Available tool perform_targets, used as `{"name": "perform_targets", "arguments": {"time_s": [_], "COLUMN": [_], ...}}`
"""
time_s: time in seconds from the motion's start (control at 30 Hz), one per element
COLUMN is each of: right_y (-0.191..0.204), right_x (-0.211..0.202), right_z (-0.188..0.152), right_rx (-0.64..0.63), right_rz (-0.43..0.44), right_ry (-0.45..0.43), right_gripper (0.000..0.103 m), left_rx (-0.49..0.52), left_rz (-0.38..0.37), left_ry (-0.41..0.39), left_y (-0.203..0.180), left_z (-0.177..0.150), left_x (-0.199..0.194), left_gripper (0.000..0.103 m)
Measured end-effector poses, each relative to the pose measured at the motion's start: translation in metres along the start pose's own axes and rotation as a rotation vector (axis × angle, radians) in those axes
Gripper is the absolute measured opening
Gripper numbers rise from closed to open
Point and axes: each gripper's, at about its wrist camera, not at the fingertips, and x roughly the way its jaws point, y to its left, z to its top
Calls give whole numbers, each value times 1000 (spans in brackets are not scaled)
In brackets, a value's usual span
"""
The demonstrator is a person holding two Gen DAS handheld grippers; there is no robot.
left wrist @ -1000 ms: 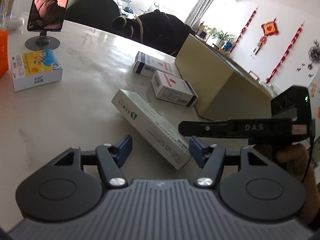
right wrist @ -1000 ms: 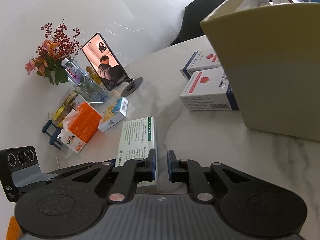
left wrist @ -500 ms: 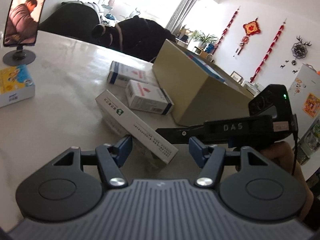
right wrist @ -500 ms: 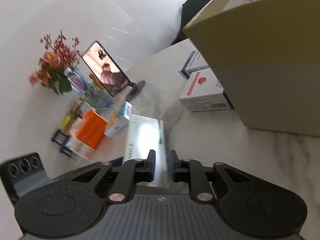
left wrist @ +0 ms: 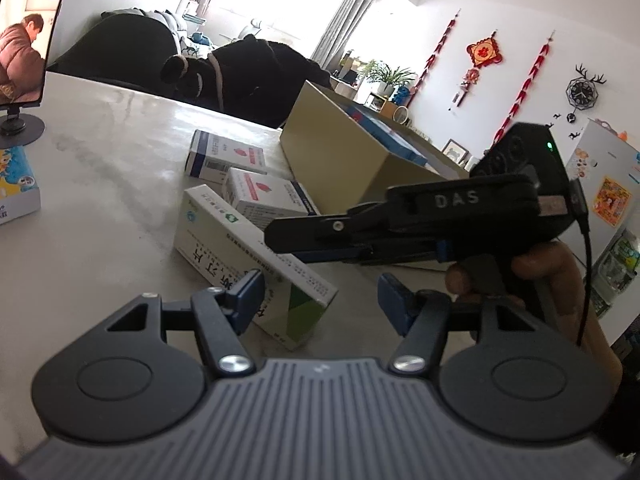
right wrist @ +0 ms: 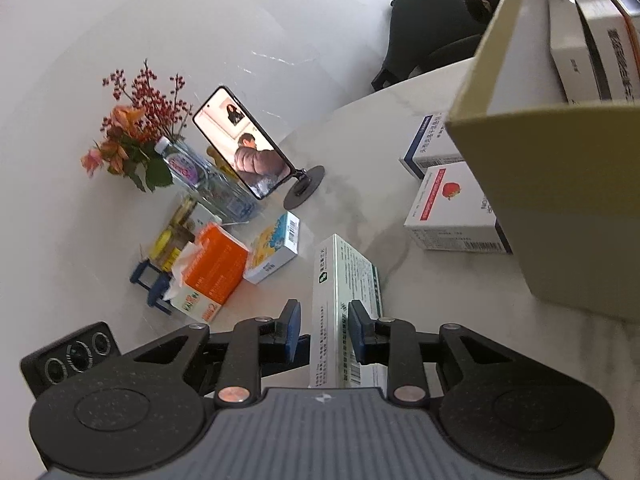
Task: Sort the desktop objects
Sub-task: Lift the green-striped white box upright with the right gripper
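Observation:
A long white-and-green box is tipped up on one long side on the marble table. It passes between the fingers of my right gripper, whose jaws are opening; a gap shows at the left pad. In the left wrist view that gripper reaches from the right over the same box. My left gripper is open, with the box's near end just ahead of its left finger. Two red-and-white boxes lie beside a tan carton that holds several boxes.
At the table's far side stand a phone on a stand, a flower vase, a water bottle, an orange tissue pack and a small yellow-blue box. A person's hand holds the right gripper. Dark chairs stand behind the table.
The right gripper's jaws went from shut to slightly parted. The long box rose from flat onto its side. Both views lifted a little, and the carton's inside came into view.

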Motion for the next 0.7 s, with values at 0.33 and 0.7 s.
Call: {"name": "perform_targets", "arguments": {"time_s": [0.33,0.7], "right_y": [20,30], "right_x": [21,29], "right_z": [4,5], "right_rx": [-166,-247], "right_rz": [-106,-160], "right_ry": [79,107], "right_gripper": [34,34], "left_rx": [-33,-68], "left_rz": [68,137], "left_ry": [-1,-14], "left_y": [13,23], "left_z": [-6,-12], "left_x": [-12,-27], "left_gripper": [63,66]}}
